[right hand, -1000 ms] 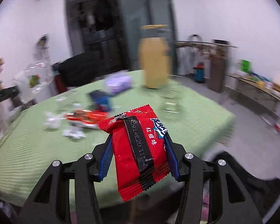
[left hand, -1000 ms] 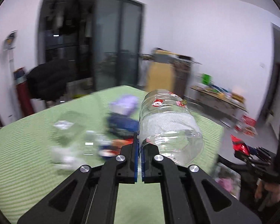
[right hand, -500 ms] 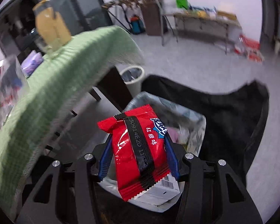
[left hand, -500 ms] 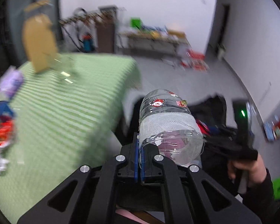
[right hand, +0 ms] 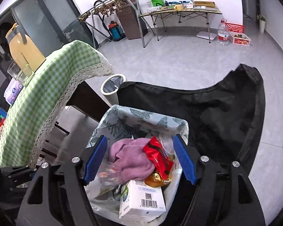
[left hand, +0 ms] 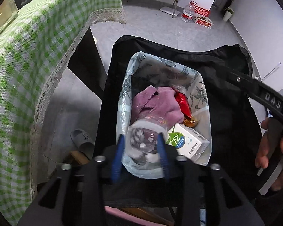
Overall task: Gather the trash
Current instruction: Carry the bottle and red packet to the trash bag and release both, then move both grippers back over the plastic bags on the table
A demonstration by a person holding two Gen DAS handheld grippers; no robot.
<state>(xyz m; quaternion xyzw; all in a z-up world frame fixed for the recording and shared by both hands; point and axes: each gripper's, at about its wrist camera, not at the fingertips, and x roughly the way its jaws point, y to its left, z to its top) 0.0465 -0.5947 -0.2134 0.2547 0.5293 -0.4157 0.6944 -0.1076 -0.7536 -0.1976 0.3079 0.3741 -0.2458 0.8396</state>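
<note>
A bin with a leaf-patterned liner (left hand: 160, 60) (right hand: 141, 114) stands on a black chair. Directly over it is my left gripper (left hand: 140, 148), pointing steeply down with its jaws opening. A clear plastic bottle (left hand: 143, 139) sits loosely between its blue pads (left hand: 117, 150), blurred. My right gripper (right hand: 139, 158) is also over the bin, its jaws opening with nothing between them. The red snack wrapper (right hand: 156, 156) (left hand: 183, 101) lies in the bin beside a purple cloth (right hand: 132, 160) (left hand: 156, 105) and a white carton (right hand: 141, 197) (left hand: 186, 141).
The green checked tablecloth (left hand: 28, 56) (right hand: 47, 84) hangs close on the left, with a yellow jug (right hand: 24, 47) on it. A small white waste bin (right hand: 113, 86) stands on the grey floor behind the black chair (left hand: 217, 75). A hand (left hand: 273, 150) holds the other gripper at right.
Both grippers swung off the table and down over the bin. The right one let go of the red wrapper, which now lies in the bin. The left jaws parted around the bottle.
</note>
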